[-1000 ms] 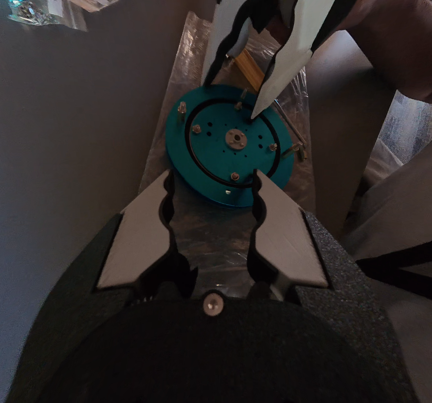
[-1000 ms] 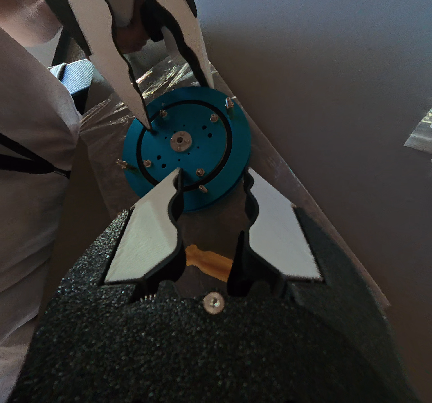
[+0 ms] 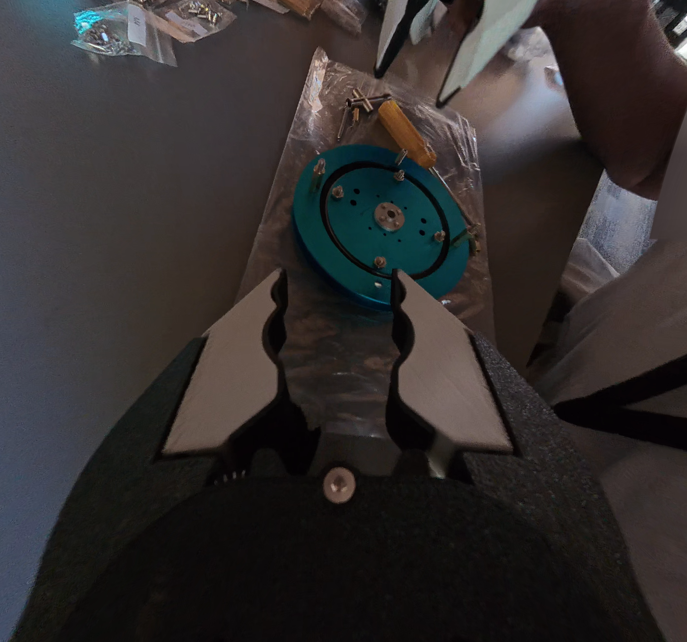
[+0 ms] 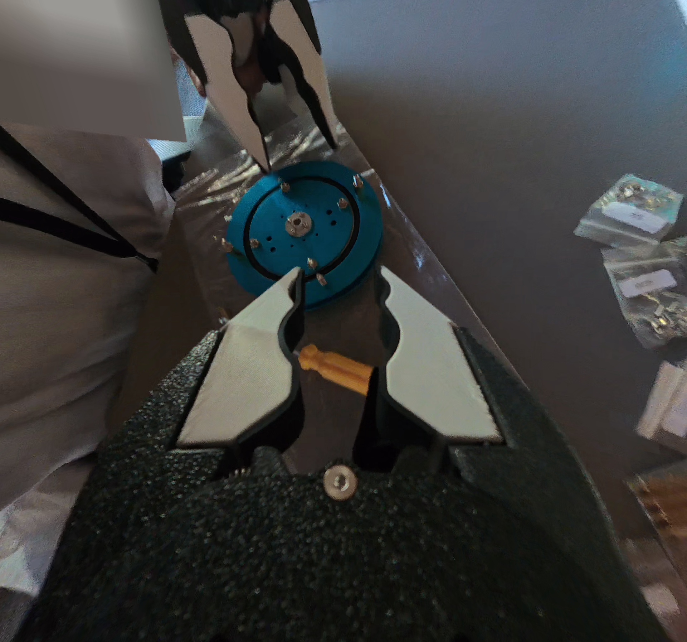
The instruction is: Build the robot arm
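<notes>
Two wrist views looking down from opposite sides, seemingly close, sharing the teal disc [image 3: 379, 226]

Disc [image 3: 379, 226] on plastic sheet [image 3: 334, 356]; screwdriver [image 3: 405, 131] behind.

Left gripper's [image 3: 338, 274] right finger covers the blue disc's [image 3: 375, 222] near rim; the far screw bags [image 4: 639, 252] are blurred, contents unreadable.

We are at a work table [image 3: 148, 215] where things get built. We see little clear bags of screws [image 3: 122, 32], a yellow-handled screwdriver [image 3: 405, 129] and a round blue metal part [image 3: 379, 226] with bolts.
</notes>
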